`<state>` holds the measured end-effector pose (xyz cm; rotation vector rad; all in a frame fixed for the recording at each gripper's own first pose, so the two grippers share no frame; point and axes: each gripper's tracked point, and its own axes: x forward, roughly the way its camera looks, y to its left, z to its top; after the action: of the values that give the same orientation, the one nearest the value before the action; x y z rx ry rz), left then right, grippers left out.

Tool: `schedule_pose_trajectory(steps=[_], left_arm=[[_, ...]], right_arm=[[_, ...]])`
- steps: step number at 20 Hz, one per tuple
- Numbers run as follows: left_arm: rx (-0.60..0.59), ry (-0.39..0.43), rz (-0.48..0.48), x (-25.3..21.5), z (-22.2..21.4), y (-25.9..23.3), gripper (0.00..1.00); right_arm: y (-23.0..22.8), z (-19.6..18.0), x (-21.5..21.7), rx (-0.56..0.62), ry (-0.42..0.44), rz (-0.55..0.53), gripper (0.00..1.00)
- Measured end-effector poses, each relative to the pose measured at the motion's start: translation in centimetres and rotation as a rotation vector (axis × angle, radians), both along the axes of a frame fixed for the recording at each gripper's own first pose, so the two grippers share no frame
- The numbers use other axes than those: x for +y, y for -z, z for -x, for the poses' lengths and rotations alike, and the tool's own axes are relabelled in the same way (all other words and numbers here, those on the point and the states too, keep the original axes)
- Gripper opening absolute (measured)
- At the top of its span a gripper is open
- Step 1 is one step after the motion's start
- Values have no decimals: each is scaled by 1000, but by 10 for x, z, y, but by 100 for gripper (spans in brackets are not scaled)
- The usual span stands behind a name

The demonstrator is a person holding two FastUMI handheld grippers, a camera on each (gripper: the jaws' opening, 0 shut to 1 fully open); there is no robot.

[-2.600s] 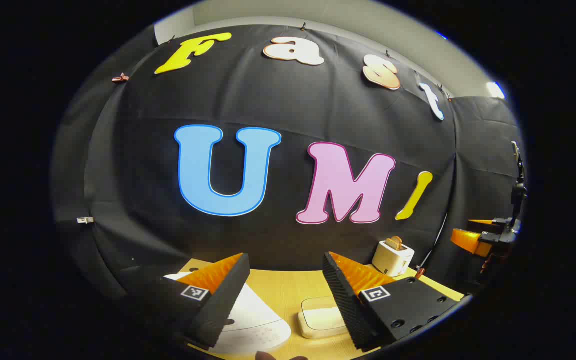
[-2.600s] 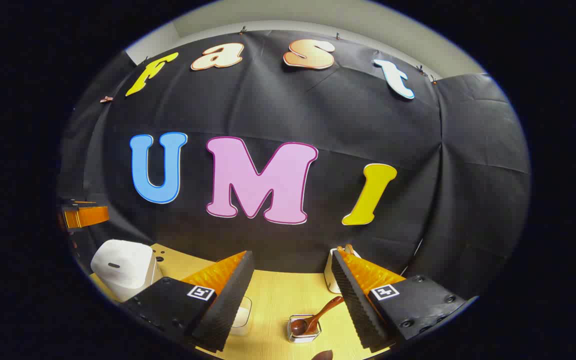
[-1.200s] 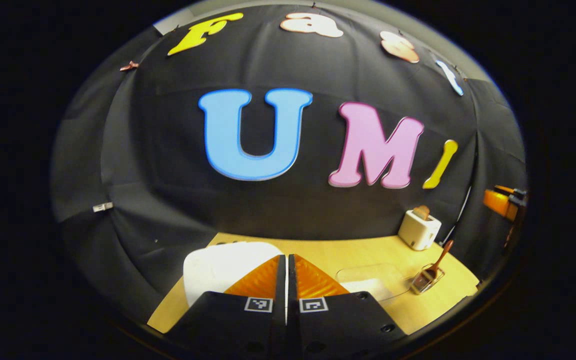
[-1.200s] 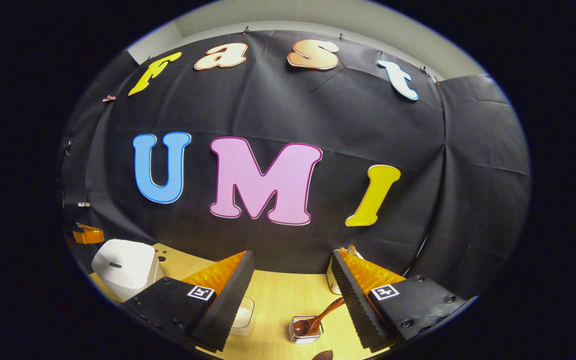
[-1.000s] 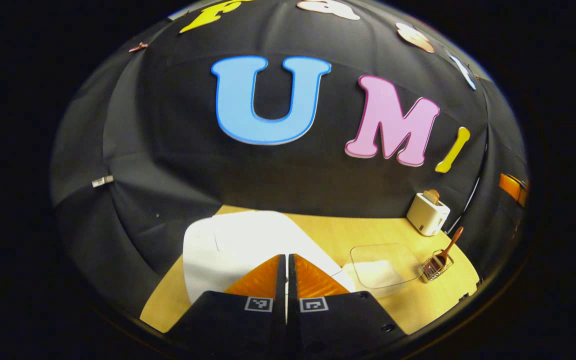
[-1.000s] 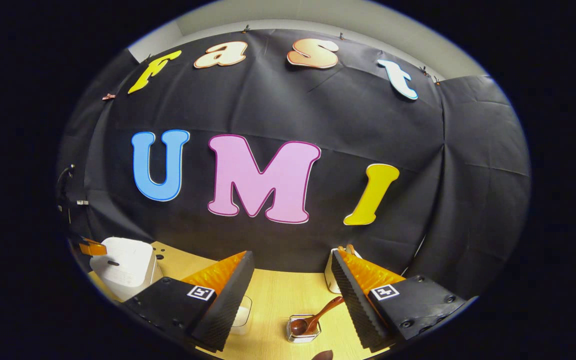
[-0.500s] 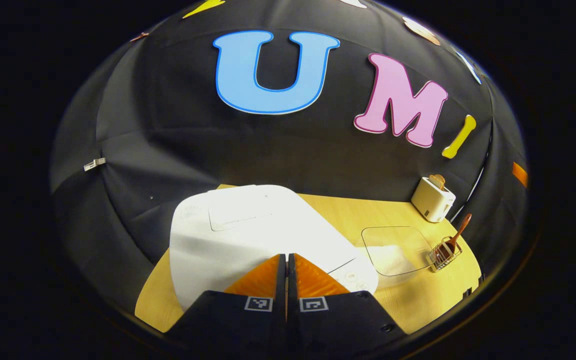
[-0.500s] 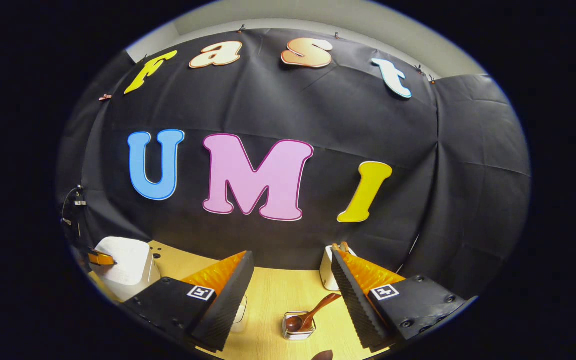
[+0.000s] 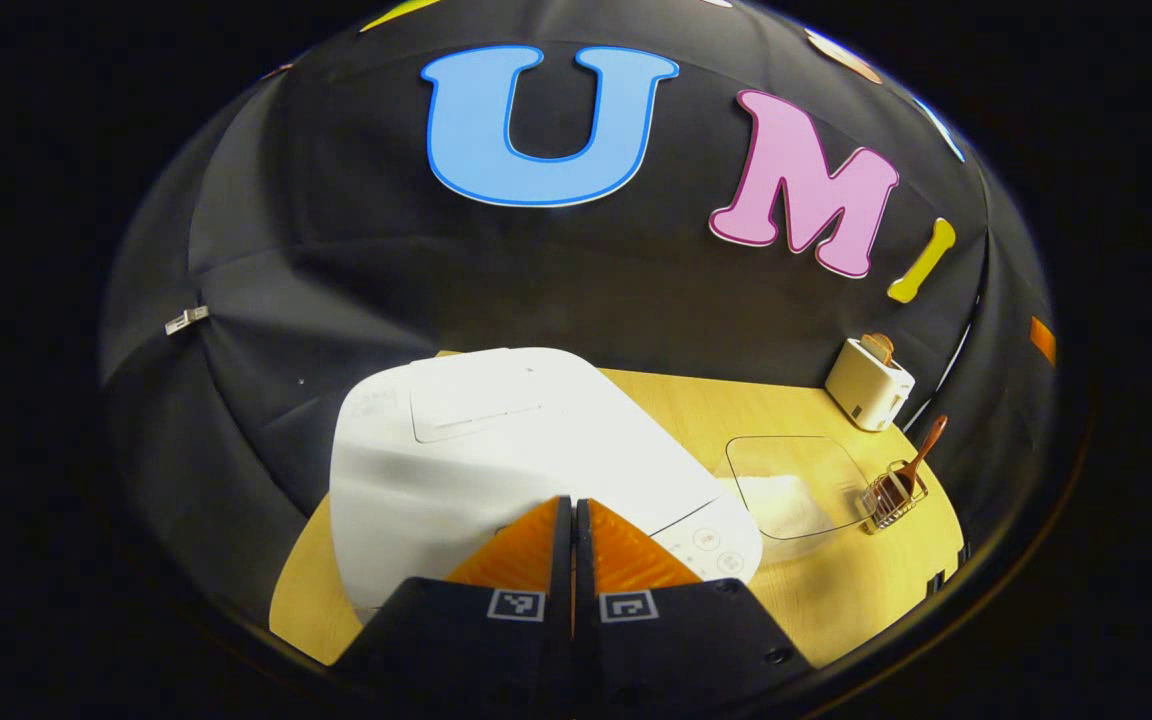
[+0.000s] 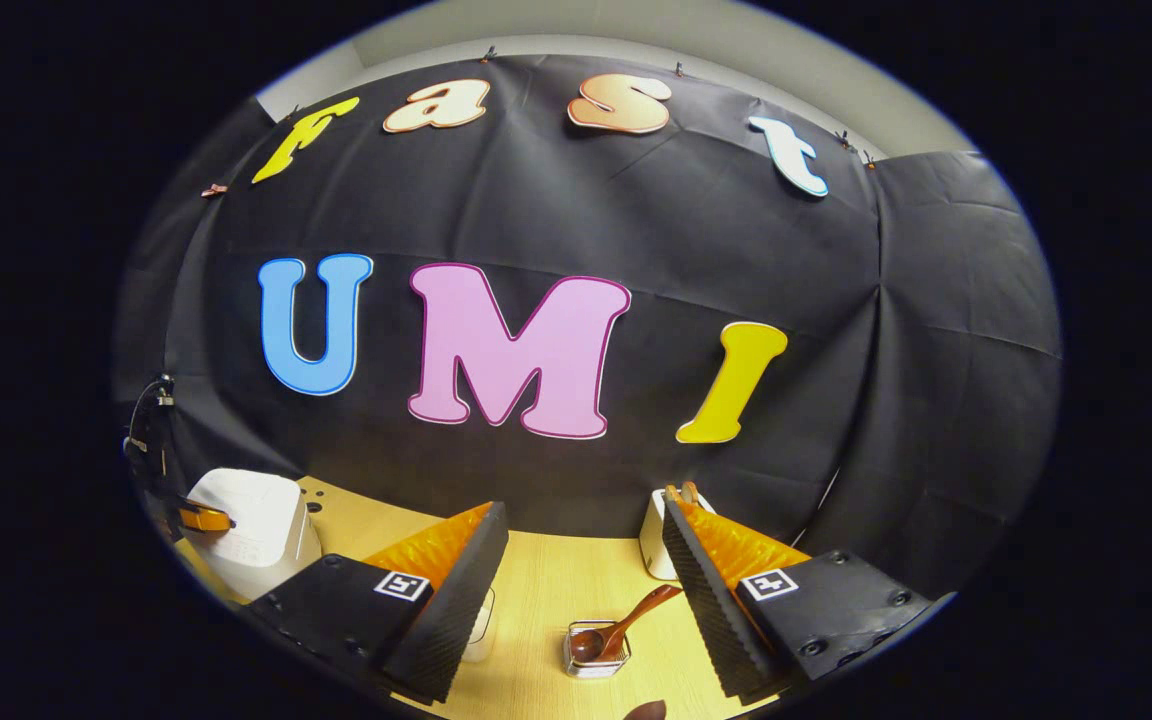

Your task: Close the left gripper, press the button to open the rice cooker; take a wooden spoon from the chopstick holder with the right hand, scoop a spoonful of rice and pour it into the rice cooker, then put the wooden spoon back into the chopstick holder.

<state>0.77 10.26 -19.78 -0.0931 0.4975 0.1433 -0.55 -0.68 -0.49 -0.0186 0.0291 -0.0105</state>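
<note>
I take the rice cooker (image 9: 506, 450) as my landmark and work rightward from it. My left claw (image 9: 573, 505) is clenched, its two fingers pressed flat together with nothing between them, and it hovers over the cooker's front edge, just left of the small round buttons on the panel (image 9: 711, 545). I cannot tell whether the tips touch the white shell. The lid is still down and flat, so I judge the first step half done: the claw is closed, the button not yet pressed home, the cooker not yet open.

Right of the cooker, touching or nearly touching its front corner, sits the clear rice tray (image 9: 786, 485) with a pale heap of rice in it. Just right of that tray stands the wire chopstick holder (image 9: 891, 495), and the wooden spoon (image 9: 921, 455) leans out of it, handle up. Farther back from the cooker, near the booth wall, is a small toaster (image 9: 866, 380) that plays no part.

In the right gripper view, my right claw (image 10: 586, 560) is released, fingers spread wide and empty, well right of the cooker (image 10: 256, 535) and hanging above the holder (image 10: 586, 650); the spoon (image 10: 621, 625) lies between the fingers' line but untouched. The worktop (image 10: 556, 590) shows bare wood there.

So taking the spoon, scooping, pouring and returning the spoon all remain.
</note>
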Motion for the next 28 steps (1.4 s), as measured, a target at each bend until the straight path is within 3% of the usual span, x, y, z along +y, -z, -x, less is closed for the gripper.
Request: schedule_pose_trajectory(steps=[2,5,10,20,27,28], left_arm=[[6,3,24,2,-2,2,6],[-14,21,-17,3,-3,-6,6],[-221,-3,-132,9,-18,-85,6],[-504,-72,-217,46,-61,-205,5],[-637,-125,-137,27,-42,-233,6],[-638,-114,-120,17,-37,-231,11]], right_arm=[[-1,-2,3,-3,-4,-3,96],[-3,-5,4,-12,-7,-1,96],[-3,-6,-4,-13,13,-9,96],[7,5,-23,20,51,-53,95],[48,5,-44,105,62,-74,95],[59,4,-46,127,52,-80,95]])
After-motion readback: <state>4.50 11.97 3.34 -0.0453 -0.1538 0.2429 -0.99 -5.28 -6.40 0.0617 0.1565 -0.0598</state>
